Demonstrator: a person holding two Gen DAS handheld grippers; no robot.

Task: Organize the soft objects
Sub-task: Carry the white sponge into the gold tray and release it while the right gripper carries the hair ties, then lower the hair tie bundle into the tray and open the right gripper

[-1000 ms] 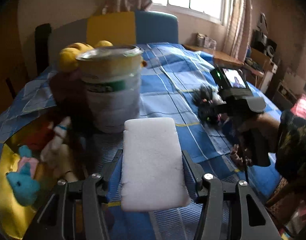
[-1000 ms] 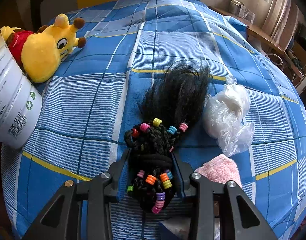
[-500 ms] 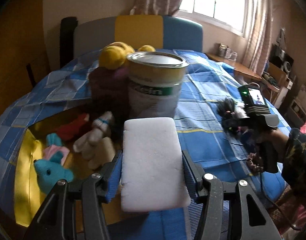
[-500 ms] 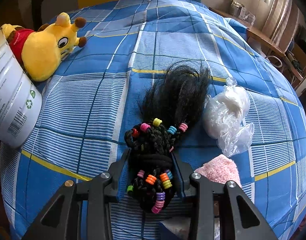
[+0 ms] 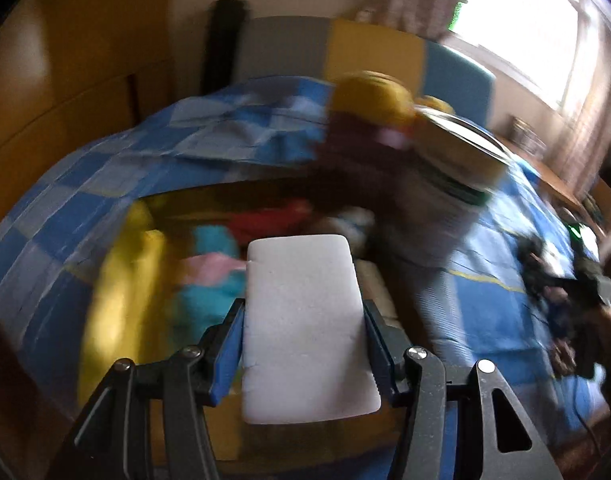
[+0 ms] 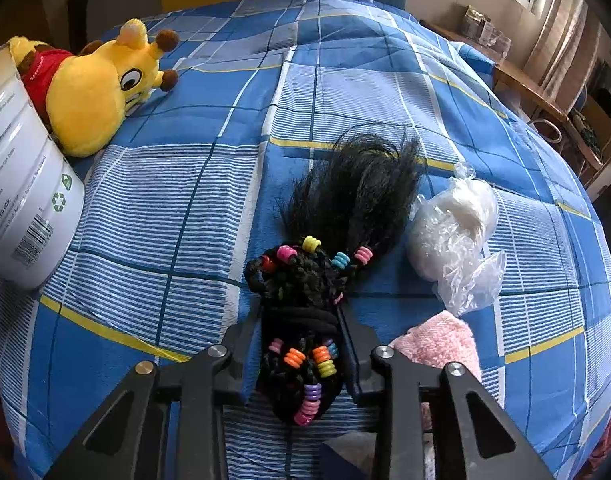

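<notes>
Rightward, open blue bedspread [image 6: 233, 184] between hair bundle [image 6: 329, 240] and tin [image 6: 21, 184]

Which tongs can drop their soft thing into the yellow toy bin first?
The left tongs, probably. They hold the white sponge right over the yellow bin of toys. The right tongs grip the beaded hair bundle, lying on the blue bedspread.

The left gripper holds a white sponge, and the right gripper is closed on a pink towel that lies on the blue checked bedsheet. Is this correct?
Not fully. The right gripper is closed on the black braided hairpiece with coloured beads, not the pink towel, which lies untouched beside it, as the right wrist view shows. The left gripper does hold the white sponge.
</notes>
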